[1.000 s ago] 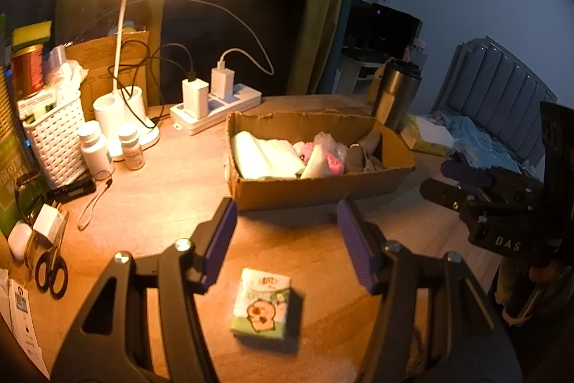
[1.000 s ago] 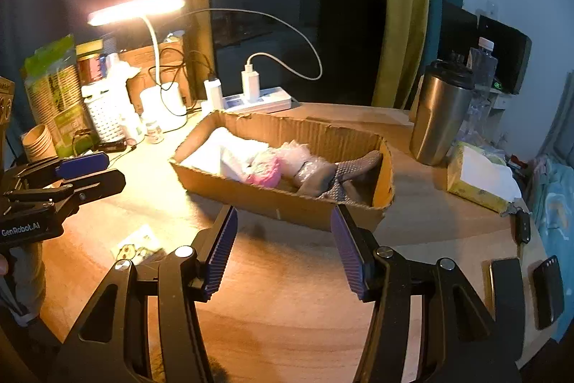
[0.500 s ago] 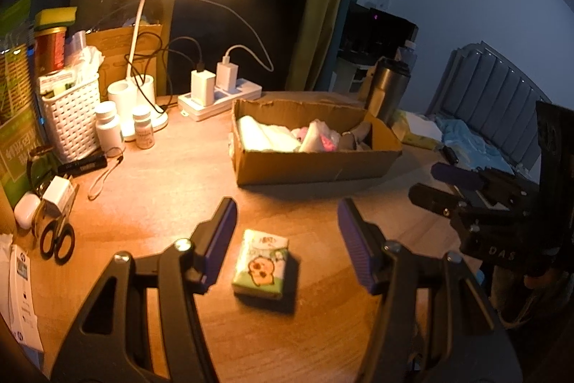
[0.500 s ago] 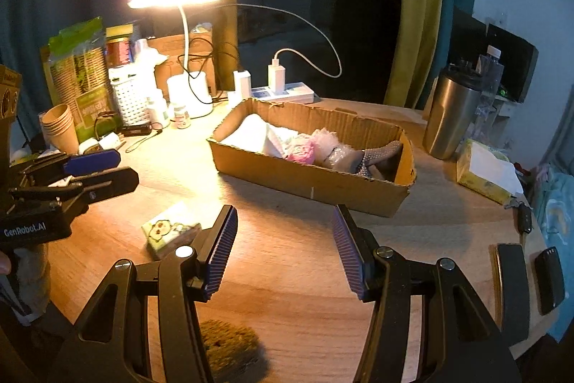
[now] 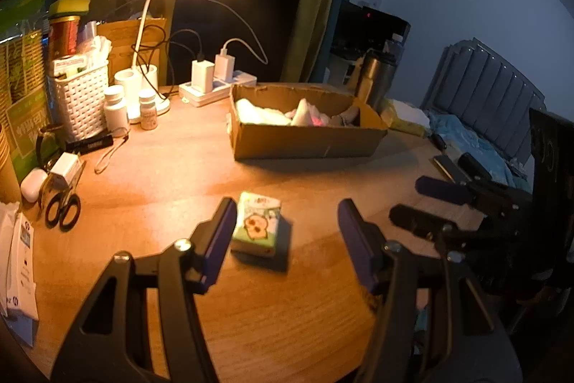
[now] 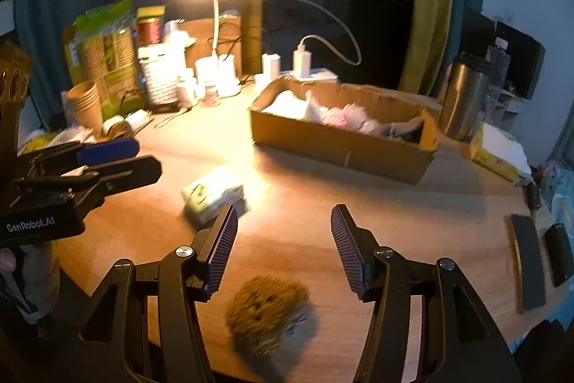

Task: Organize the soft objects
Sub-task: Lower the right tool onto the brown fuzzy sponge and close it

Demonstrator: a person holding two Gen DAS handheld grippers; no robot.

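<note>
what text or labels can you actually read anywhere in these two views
"GenRobot.AI": on the left gripper body, right wrist view.
Tissue pack: cartoon face, red print on top too blurred to read.
Green bag: white characters, unreadable.
Paper slips: print too small.
Right gripper: no readable text.

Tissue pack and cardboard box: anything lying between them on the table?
No. In the left wrist view, only bare wooden tabletop lies between the tissue pack and the cardboard box. The right wrist view agrees.
</note>
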